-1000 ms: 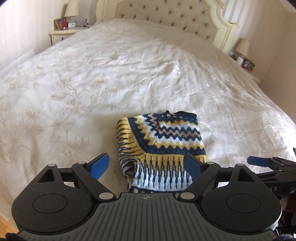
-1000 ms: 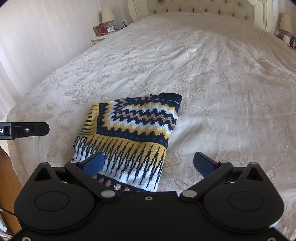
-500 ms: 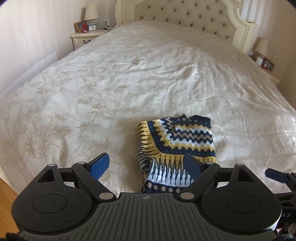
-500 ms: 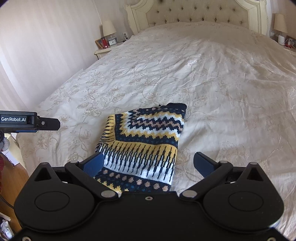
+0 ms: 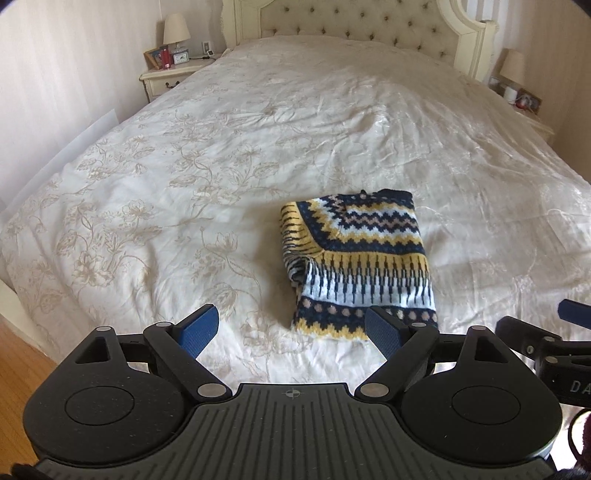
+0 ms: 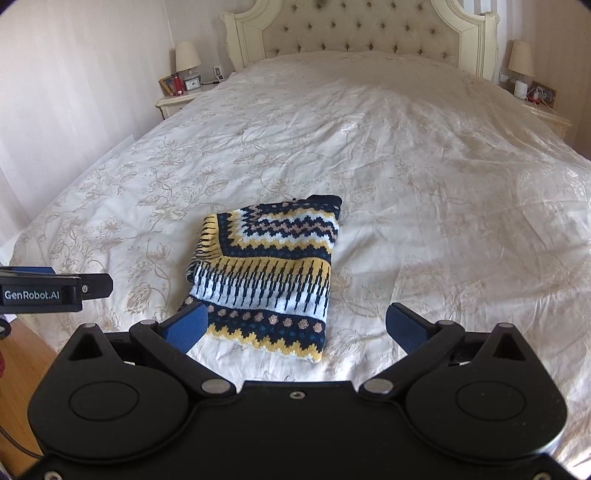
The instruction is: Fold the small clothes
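Note:
A small knitted sweater (image 5: 356, 260) in navy, yellow, white and tan zigzag bands lies folded into a rough rectangle on the cream bedspread (image 5: 221, 166). The same sweater (image 6: 267, 273) shows in the right wrist view near the foot of the bed. My left gripper (image 5: 291, 328) hangs open above the bed's near edge, left of the sweater, holding nothing. My right gripper (image 6: 295, 326) is open too, above the sweater's near hem, clear of the cloth. The right gripper's body (image 5: 546, 354) shows at the far right of the left wrist view.
A tufted headboard (image 6: 362, 33) stands at the far end. Bedside tables with lamps flank it, left (image 6: 177, 99) and right (image 6: 543, 110). Wooden floor (image 5: 18, 369) shows at the lower left, beyond the bed's corner. The left gripper's side (image 6: 48, 291) pokes in at the left edge.
Both grippers have pulled back and risen away from the sweater, which now lies farther off and smaller in both views. The sweater itself has not moved. Both grippers stay open.

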Demonstrator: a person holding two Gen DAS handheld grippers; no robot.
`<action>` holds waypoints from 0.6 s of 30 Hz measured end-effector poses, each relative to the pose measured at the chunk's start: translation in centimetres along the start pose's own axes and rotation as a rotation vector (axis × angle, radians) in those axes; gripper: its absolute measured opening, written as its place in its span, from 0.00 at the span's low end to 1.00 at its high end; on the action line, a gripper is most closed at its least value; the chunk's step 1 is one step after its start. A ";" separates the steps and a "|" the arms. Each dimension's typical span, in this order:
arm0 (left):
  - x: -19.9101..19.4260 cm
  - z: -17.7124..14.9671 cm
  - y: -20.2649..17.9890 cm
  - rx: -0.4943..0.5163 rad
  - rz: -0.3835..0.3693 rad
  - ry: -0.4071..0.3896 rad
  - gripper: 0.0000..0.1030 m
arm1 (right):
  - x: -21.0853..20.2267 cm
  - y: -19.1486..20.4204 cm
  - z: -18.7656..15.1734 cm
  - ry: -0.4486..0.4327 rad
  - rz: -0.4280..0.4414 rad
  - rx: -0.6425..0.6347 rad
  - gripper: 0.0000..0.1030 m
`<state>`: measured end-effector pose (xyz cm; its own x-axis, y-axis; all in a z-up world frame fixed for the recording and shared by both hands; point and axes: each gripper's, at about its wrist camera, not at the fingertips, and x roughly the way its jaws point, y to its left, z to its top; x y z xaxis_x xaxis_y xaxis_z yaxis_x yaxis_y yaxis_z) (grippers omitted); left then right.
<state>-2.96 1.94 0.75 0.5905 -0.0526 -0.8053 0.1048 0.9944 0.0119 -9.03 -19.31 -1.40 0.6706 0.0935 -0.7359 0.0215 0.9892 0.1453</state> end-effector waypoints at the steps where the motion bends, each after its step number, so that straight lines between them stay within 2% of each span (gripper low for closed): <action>1: -0.1 -0.3 0.0 -0.006 -0.008 0.009 0.84 | -0.2 0.0 -0.2 0.004 0.008 0.011 0.99; 18: -1.3 -2.7 0.0 -0.013 -0.026 0.045 0.84 | -2.5 0.9 -2.1 0.001 0.013 0.036 0.99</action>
<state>-5.87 2.28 0.16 0.5509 -0.0747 -0.8312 0.1093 0.9939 -0.0169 -12.28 -18.39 -0.85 0.6700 0.1063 -0.7347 0.0394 0.9832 0.1782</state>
